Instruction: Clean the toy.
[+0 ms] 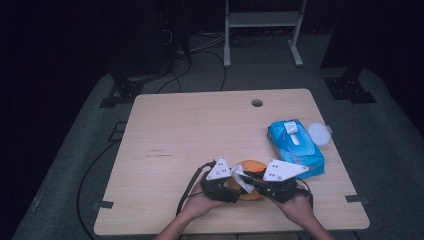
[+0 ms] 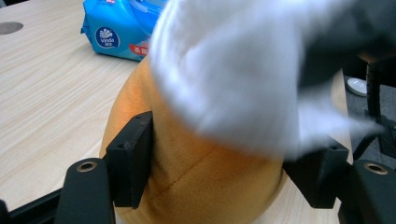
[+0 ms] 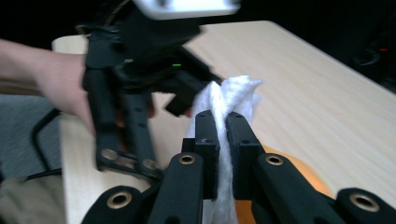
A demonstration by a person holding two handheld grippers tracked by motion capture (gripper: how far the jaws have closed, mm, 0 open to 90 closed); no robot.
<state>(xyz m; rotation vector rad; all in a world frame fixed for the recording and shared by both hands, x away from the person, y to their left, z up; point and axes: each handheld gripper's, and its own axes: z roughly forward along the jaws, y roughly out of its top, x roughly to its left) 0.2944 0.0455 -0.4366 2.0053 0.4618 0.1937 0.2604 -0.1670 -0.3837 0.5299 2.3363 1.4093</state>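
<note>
An orange plush object (image 1: 253,166) sits near the table's front edge, and my left gripper (image 2: 226,168) is shut on it, one pad (image 2: 133,158) pressed into each side of its soft body (image 2: 201,182). My right gripper (image 3: 223,135) is shut on a white wipe (image 3: 236,93), which lies against the top of the orange object (image 3: 292,172). From the left gripper view the wipe (image 2: 233,70) is a blurred white mass over the plush. In the high view both grippers meet over the object, left (image 1: 231,186) and right (image 1: 256,181), with the wipe (image 1: 243,180) between them.
A blue pack of wet wipes (image 1: 295,147) lies to the right of the hands, with a round white lid (image 1: 319,133) beside it. The wooden table (image 1: 200,130) has a cable hole (image 1: 257,103) near its far edge. Cables trail off the front left.
</note>
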